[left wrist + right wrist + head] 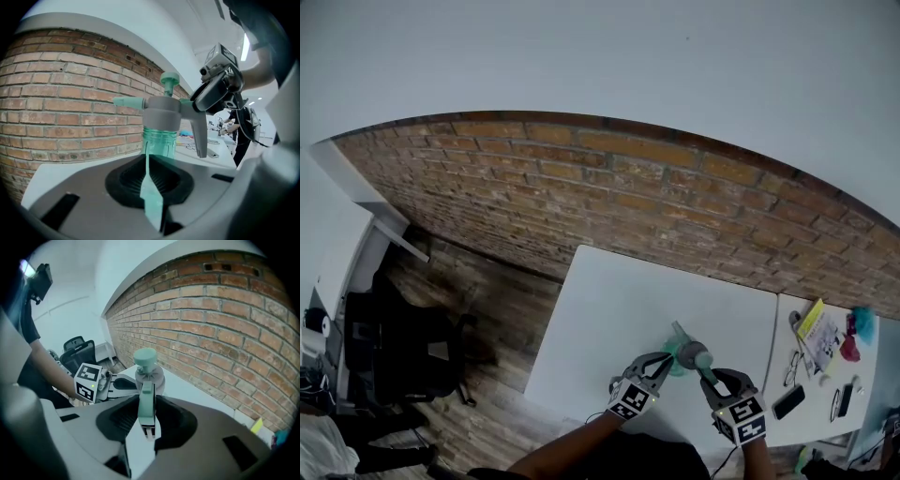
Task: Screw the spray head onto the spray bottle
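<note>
In the head view we see the spray bottle (674, 360) over the near part of the white bench (619, 309), the grey spray head (690, 353) on top of it. Our left hand-held gripper (659, 367) and right hand-held gripper (711, 373) meet on it from either side

In the left gripper view our jaws are pinched together on a thin teal tab (151, 187) running down from the bottle's clear green neck (159, 140). The grey collar (161, 112) sits square on that neck

In the right gripper view the jaws stand narrow, clamped on the head's teal handle (146, 406)

We judge the bottle light, thin-walled and smooth, easy to dent or let slip, so the tab is a slim hold that could twist. The head looks stiff, and its handle should give good leverage for turning, though we must keep the collar level to spare the threads
</note>
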A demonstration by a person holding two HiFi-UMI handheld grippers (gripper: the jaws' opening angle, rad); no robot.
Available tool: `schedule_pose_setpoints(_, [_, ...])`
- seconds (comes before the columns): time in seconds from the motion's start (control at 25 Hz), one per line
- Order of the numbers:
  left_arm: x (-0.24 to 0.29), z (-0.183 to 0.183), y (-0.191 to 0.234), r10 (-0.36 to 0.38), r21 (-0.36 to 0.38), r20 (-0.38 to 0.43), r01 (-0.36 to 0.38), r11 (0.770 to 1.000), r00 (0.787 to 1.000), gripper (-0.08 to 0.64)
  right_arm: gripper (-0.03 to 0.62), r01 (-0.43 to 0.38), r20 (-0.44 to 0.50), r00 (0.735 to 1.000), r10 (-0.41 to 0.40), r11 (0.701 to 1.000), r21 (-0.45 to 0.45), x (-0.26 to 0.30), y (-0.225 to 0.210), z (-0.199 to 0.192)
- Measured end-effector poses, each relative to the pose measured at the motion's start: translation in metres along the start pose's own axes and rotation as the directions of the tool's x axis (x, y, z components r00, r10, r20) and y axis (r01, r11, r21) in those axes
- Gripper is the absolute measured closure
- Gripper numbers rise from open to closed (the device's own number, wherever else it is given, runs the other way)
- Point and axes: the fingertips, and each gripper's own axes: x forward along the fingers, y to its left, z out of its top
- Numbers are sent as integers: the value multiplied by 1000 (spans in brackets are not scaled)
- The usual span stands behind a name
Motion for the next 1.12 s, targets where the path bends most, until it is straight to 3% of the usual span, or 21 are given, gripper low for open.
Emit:
schedule_pose_setpoints(0.2, [-1, 1, 1, 17, 2, -6, -17, 1000, 1000, 558, 482, 9, 2, 1000, -9, 997, 72, 1, -1, -1])
schedule_pose_setpoints(0.32, [0, 1, 1, 20, 6, -6, -20, 1000, 1000, 558, 482, 24, -15, 1000, -22, 983, 183, 2, 0, -1])
schedule_pose_setpoints(0.4, [1, 1, 1, 18, 10, -5, -18, 1000, 1000, 558, 482, 28, -27, 999, -21, 957, 289, 3, 1, -2])
schedule_pose_setpoints(0.48, [1, 1, -1, 13, 13, -5, -13, 1000, 1000, 558, 482, 32, -33, 999, -21, 913, 407, 3, 2, -4])
schedule_pose_setpoints(0.56, [2, 0, -3, 12, 10, -7, -12, 1000, 1000, 558, 482, 48, -35, 999, -35, 889, 455, 4, 4, -5])
schedule_pose_setpoints(0.92, [5, 2, -5, 0, 18, -5, 0, 1000, 1000, 558, 482, 119, -201, 977, -66, 957, 263, 6, -2, 5])
schedule_pose_setpoints(1.12, [9, 3, -6, -5, 7, 5, 5, 1000, 1000, 558, 482, 142, -266, 960, -89, 972, 187, 11, -4, 8])
